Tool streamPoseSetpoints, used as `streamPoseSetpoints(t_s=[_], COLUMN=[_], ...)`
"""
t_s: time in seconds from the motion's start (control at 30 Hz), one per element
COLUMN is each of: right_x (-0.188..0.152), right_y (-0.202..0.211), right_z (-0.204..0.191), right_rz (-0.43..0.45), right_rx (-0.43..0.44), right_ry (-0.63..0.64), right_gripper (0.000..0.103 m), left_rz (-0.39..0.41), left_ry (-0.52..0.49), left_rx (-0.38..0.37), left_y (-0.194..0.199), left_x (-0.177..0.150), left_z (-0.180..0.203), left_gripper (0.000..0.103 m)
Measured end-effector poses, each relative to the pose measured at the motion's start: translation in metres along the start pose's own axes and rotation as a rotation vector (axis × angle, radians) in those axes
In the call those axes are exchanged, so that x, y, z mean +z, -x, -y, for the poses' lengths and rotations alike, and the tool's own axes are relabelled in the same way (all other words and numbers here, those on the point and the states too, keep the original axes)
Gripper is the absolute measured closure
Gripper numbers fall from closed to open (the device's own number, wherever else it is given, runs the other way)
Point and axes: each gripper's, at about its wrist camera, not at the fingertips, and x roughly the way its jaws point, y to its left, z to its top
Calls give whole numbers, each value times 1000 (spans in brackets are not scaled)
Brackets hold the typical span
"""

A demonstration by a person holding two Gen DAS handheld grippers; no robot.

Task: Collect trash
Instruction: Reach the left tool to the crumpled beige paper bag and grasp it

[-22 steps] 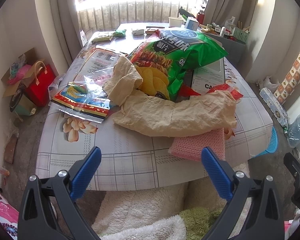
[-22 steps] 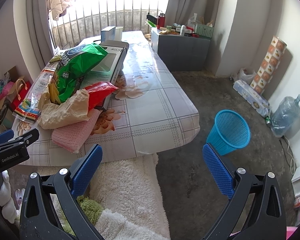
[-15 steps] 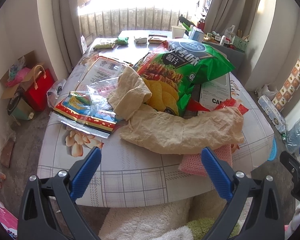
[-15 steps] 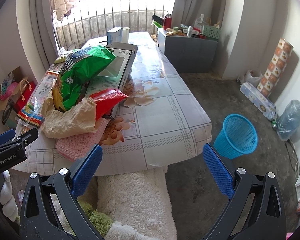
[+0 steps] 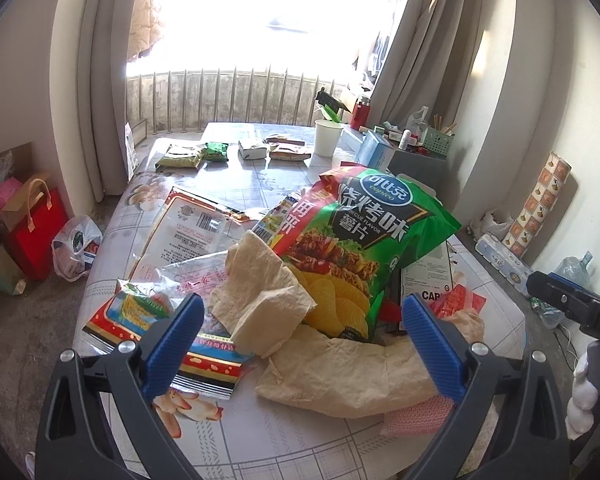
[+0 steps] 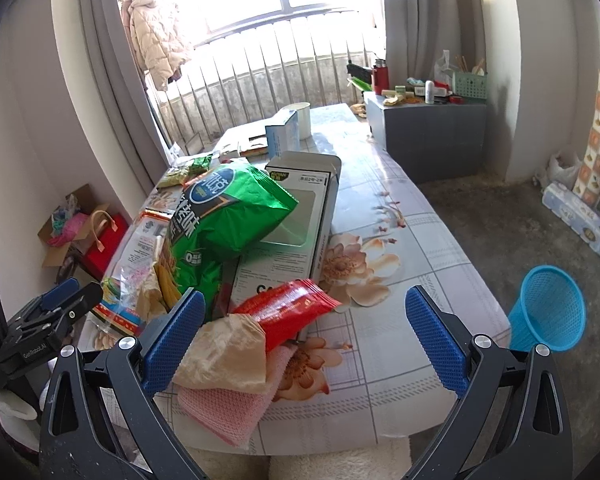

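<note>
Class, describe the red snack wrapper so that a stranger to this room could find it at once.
Start at the low table with the flowered cloth. At its near end lies a trash pile; the red snack wrapper rests against a white carton, above crumpled brown paper. It is the only glossy all-red packet; the big chip bag is green.

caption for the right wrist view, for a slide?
Open right hand-held gripper faces red snack wrapper and green chip bag on table; blue basket nearby.
</note>
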Motion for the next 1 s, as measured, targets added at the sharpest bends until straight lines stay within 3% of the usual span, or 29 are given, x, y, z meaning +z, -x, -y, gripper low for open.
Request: streamPoseSetpoints(t_s=[0.13,0.27,0.47,0.67,0.8,0.97,1.0], right_x=[5,3,1,-2,-4,-7,-7], right_y=[-9,-20,-32,-40,-44,-47,-47], right_z=[5,13,21,22,23,27,27], right_rz=[-27,-67,-102,-119,-128,-138,-139], right_rx=[65,62,64,62,66,73,73], right_ry=[-18,-32,-50,-50,-63,-81,-83], right_gripper=[7,7,7,7,7,7,7], left_rz=[-25,-116,-190,-176,-196,-315,-337], left_ry=[-39,-94,-180,-192,-118,-80,-66], left_rx=[-101,-184,-151,-53,-17,-11,-12], left_y=[-7,-18,-36,-46,-57,-86,-91], left_x=[2,-8,-28,-23,-4,-1,-1], left_z=[1,11,24,13,-9,-25,-28], left_gripper=[7,7,7,7,23,50,60])
